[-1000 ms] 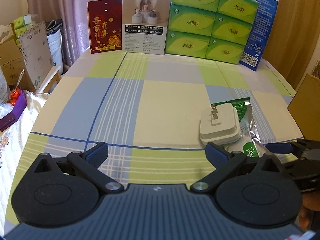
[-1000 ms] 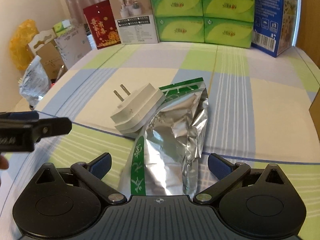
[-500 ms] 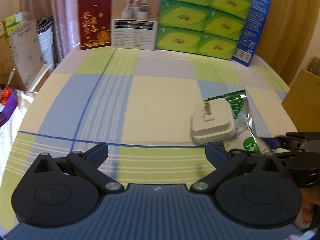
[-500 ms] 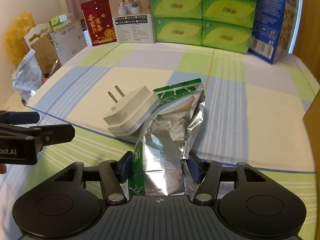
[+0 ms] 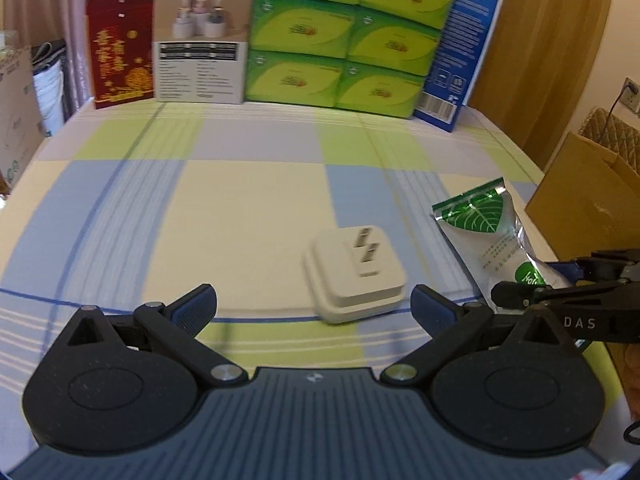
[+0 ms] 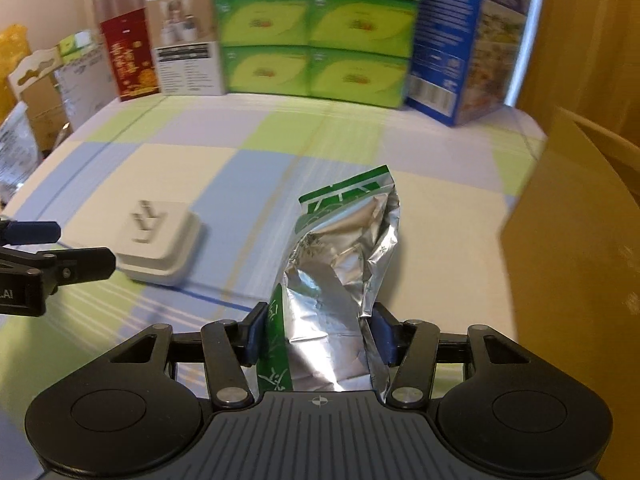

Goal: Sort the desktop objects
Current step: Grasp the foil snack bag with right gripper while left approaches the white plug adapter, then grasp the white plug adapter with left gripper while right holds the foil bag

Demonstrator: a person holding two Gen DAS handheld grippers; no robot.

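The right tongs (image 6: 316, 338) pinch the crinkled foil pouch (image 6: 340, 264) just right of the white plug adapter (image 5: 354, 274); slick foil could slide free. The left tongs (image 5: 314, 304) gape empty, close before the adapter, and may knock it.

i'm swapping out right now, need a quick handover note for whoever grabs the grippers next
Right gripper: shut on the foil tea pouch, gripped at its near end, far end pointing away over the checked tablecloth.
Left gripper: open, holding nothing, just short of the white plug adapter.
The adapter lies prongs up on the cloth, apart from the pouch.
A cardboard box stands open at the right edge.
Done: pouch grasped.
Left: place the pouch, probably in the box, then pick up and sort the adapter.
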